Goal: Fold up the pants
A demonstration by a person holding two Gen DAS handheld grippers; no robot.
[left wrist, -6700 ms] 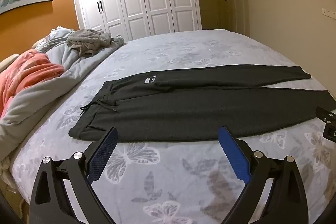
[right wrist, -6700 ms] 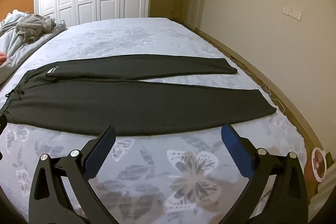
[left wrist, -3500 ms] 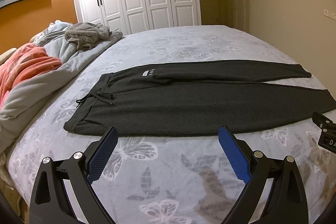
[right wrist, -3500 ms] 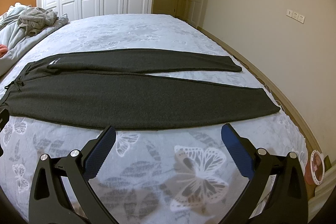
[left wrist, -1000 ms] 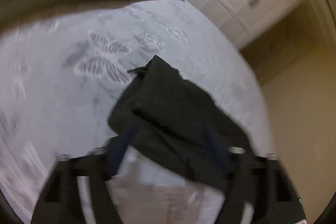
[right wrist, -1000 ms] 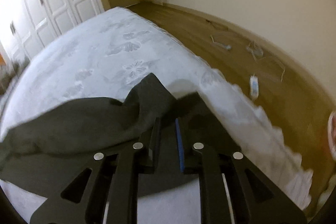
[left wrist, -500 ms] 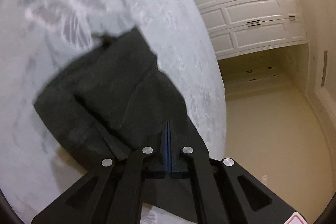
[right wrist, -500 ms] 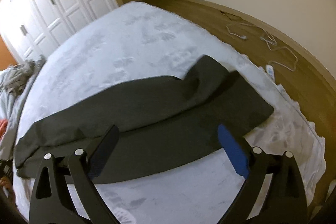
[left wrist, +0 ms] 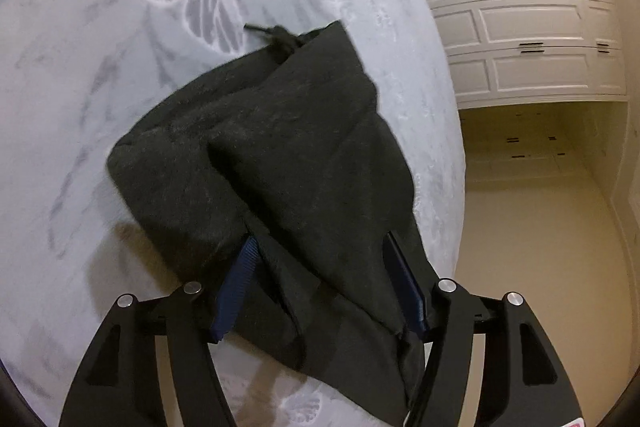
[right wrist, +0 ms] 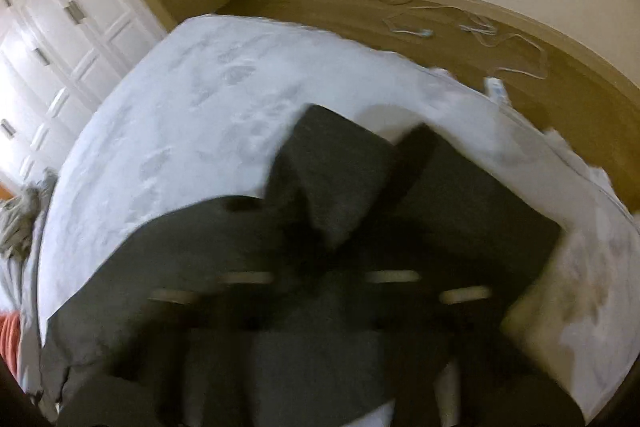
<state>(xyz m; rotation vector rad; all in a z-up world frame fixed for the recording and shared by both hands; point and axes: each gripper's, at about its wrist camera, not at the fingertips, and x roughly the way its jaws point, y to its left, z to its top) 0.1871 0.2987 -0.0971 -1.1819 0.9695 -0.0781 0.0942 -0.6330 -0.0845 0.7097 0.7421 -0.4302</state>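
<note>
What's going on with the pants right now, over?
Left gripper jaws opening, pants waist fabric bunched between them. Right gripper blurred, shut at the leg ends. Pants half folded on the bed. Nothing in the way.

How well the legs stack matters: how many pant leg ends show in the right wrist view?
2. One leg end lies toward the middle of the bed; the other leg end beside it, nearer the edge. Blur may hide more.

text: none legible | labels: none legible | left wrist view: red-edged sticker corner, cut off, unreadable
</note>
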